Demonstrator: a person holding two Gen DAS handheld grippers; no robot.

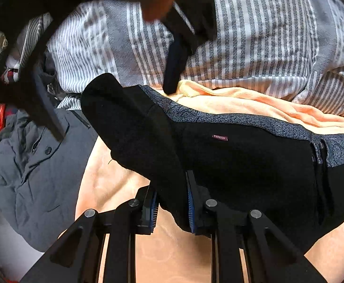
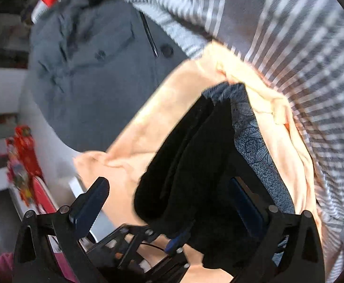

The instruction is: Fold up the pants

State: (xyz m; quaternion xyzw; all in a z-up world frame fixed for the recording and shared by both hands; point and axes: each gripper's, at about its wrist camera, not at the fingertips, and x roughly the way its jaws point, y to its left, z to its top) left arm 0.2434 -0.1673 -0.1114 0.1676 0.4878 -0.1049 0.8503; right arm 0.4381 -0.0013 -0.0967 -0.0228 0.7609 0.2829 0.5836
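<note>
The black pants (image 1: 242, 165) with a grey patterned waistband (image 1: 219, 118) lie on a peach blanket (image 1: 242, 101). My left gripper (image 1: 172, 207) is shut on a folded black edge of the pants, lifted a little above the blanket. In the right wrist view the pants (image 2: 195, 165) hang bunched between the wide-apart fingers of my right gripper (image 2: 172, 202), which is open; the left gripper's frame shows below them. The right gripper also shows in the left wrist view (image 1: 174, 70), above the waistband.
A grey coat (image 1: 37, 176) lies left of the blanket, also in the right wrist view (image 2: 96, 82). A grey-and-white striped sheet (image 1: 254, 47) covers the back. Red items (image 2: 23, 160) sit at the far left.
</note>
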